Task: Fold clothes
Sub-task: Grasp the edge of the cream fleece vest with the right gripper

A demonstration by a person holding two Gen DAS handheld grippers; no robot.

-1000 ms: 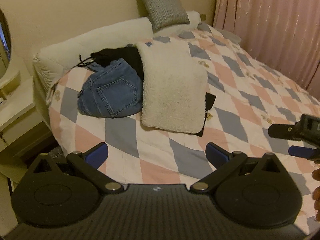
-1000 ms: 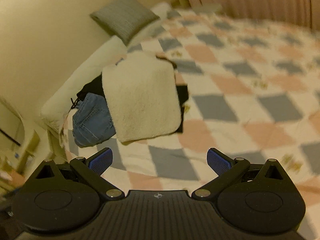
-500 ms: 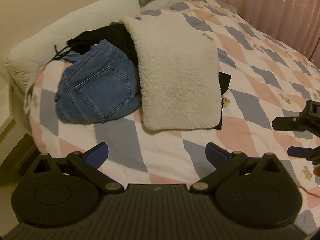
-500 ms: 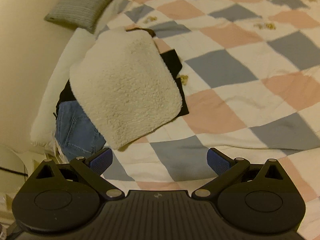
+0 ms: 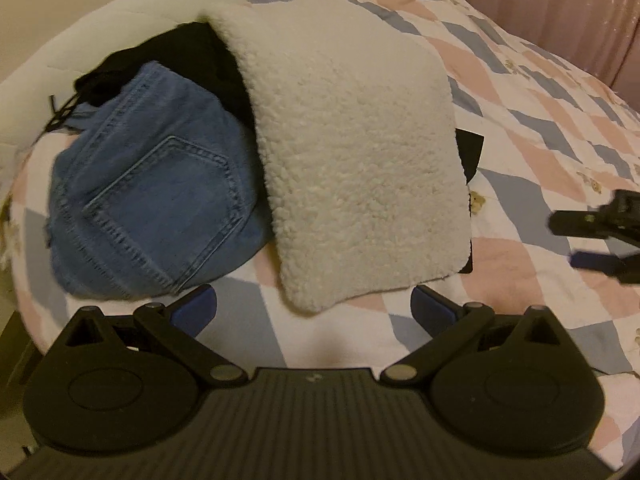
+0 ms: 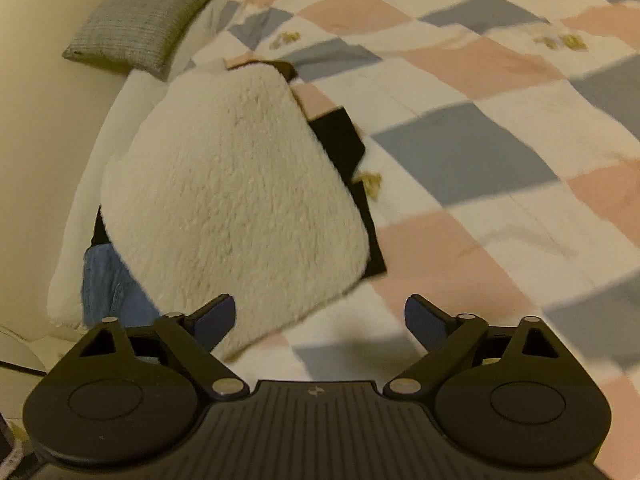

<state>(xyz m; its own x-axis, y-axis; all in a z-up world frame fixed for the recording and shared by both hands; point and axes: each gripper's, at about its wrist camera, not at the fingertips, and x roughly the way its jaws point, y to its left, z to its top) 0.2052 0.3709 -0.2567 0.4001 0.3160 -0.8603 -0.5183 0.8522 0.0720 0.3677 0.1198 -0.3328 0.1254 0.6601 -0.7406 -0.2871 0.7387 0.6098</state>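
Observation:
A cream fleece garment [image 5: 352, 160] lies folded on the bed, over a black garment [image 5: 469, 148]. Crumpled blue jeans [image 5: 148, 204] lie to its left, with more black cloth [image 5: 176, 60] behind them. My left gripper [image 5: 314, 314] is open and empty, just in front of the fleece's near corner. My right gripper [image 6: 320, 320] is open and empty, close to the near edge of the fleece [image 6: 228, 204]; it also shows at the right of the left wrist view [image 5: 592, 240]. The jeans [image 6: 108, 284] peek out at the left there.
The bed has a pink, grey and white checked quilt [image 5: 540, 92] [image 6: 460, 140]. A grey cushion [image 6: 140, 16] leans on the white headboard [image 6: 84, 208]. Pink curtains [image 5: 560, 0] hang beyond the bed.
Both grippers have moved in toward the clothes pile, which now looms larger in both views. Both stay open and empty.

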